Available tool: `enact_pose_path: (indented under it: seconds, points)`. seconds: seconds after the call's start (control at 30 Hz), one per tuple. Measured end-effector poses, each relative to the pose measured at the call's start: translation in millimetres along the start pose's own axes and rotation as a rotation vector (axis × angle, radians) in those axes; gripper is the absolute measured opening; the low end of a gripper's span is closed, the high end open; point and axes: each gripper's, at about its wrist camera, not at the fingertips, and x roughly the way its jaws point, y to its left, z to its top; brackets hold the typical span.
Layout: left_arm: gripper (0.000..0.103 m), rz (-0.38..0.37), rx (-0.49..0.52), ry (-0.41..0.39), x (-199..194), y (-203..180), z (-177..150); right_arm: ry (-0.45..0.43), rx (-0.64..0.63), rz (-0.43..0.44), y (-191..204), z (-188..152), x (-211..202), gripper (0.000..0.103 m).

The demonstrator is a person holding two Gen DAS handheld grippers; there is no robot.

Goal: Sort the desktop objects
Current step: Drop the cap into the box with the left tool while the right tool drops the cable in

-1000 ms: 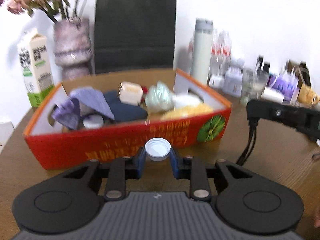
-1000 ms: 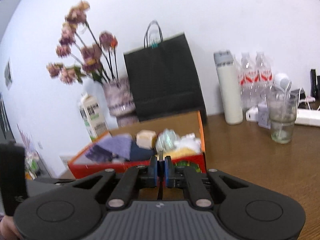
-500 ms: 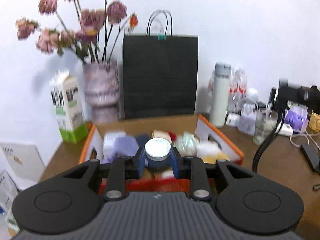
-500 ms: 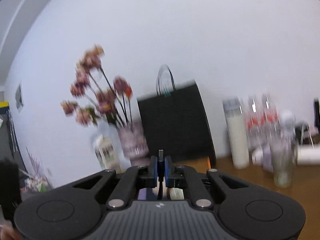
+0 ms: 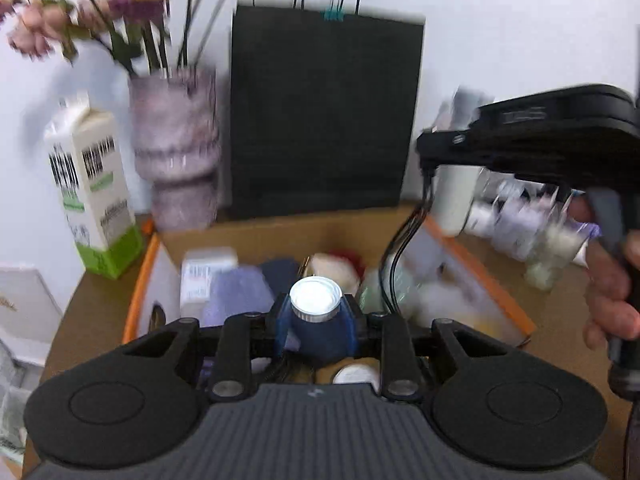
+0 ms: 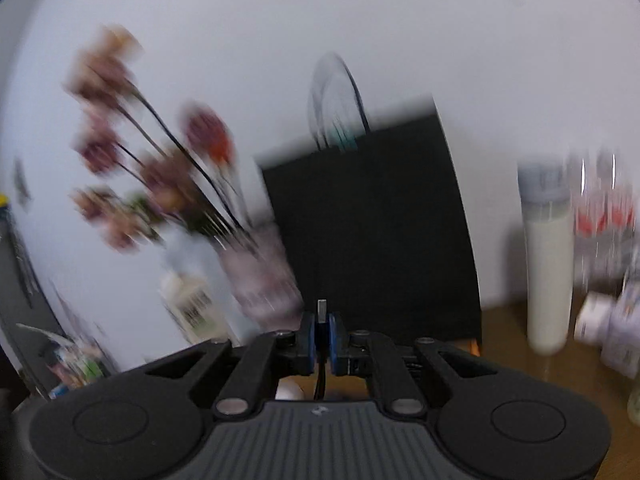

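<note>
Left wrist view, from left to right: a milk carton (image 5: 94,192) stands at the table's back edge beside a blurred pinkish vase (image 5: 176,152) of dried flowers (image 5: 80,12), with a black paper bag (image 5: 326,114) upright against the white wall behind an orange cardboard box (image 5: 480,272). The box holds a jumble of sorted items, among them a white packet with a barcode (image 5: 204,276) and a purple cloth (image 5: 236,292). Over the box's near side, the left gripper (image 5: 316,322) clamps its blue pads around a small dark-blue jar with a silver cap (image 5: 316,304), held upright above the contents. A black cable (image 5: 400,256) hangs from the right gripper's body (image 5: 532,136), which crosses the upper right of the frame, gripped by the person's right hand (image 5: 612,280). Clear cups and small bottles behind it are too blurred to identify.

Right wrist view, from left to right: the flowers, vase and carton smear with motion blur, the black bag stands centre, and a tall white flask with a grey lid (image 6: 546,256) rises at right on the wooden table (image 6: 520,360). The right gripper (image 6: 321,338) pinches its blue pads tight on a small metal plug (image 6: 321,310), whose tip juts above the fingertips while its black cord drops below them.
</note>
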Motion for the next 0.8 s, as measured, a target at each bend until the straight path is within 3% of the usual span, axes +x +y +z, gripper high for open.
enact_pose_path:
  seconds: [0.17, 0.27, 0.3, 0.37, 0.43, 0.5, 0.57, 0.6, 0.63, 0.8]
  points:
    - [0.028, 0.028, 0.024, 0.112, 44.8, 2.0, -12.4, 0.150, 0.030, -0.108, -29.1, -21.4, 70.1, 0.006]
    - [0.031, 0.017, 0.045, 0.140, 51.4, 2.6, -19.6, 0.221, 0.032, -0.154, -41.2, -30.8, 94.3, 0.008]
    - [0.034, 0.024, 0.059, 0.145, 50.1, 3.8, -22.8, 0.242, 0.028, -0.168, -43.4, -33.1, 98.6, 0.013]
    - [0.052, 0.029, 0.067, 0.116, 40.1, 8.6, -30.3, 0.268, 0.021, -0.204, -45.3, -35.1, 98.4, 0.023]
    - [0.059, 0.026, 0.047, 0.090, 28.9, 13.9, -32.2, 0.251, 0.020, -0.202, -45.7, -34.0, 87.0, 0.048]
    - [0.066, 0.021, 0.014, 0.075, 16.7, 19.7, -28.7, 0.232, 0.005, -0.197, -42.8, -31.1, 73.0, 0.060]
    - [0.089, 0.033, -0.018, 0.074, 6.3, 25.5, -24.0, 0.244, -0.032, -0.225, -37.0, -26.1, 65.0, 0.068]
    - [0.094, 0.046, -0.039, 0.081, 3.7, 29.1, -18.9, 0.264, -0.060, -0.251, -32.6, -26.3, 60.3, 0.072]
    - [0.098, 0.058, -0.058, 0.085, -0.4, 31.9, -17.5, 0.283, -0.091, -0.269, -29.7, -24.4, 53.0, 0.073]
    - [0.098, 0.080, -0.124, 0.151, -4.2, 44.0, -28.2, 0.341, -0.212, -0.245, -15.6, -46.7, 26.5, 0.086]
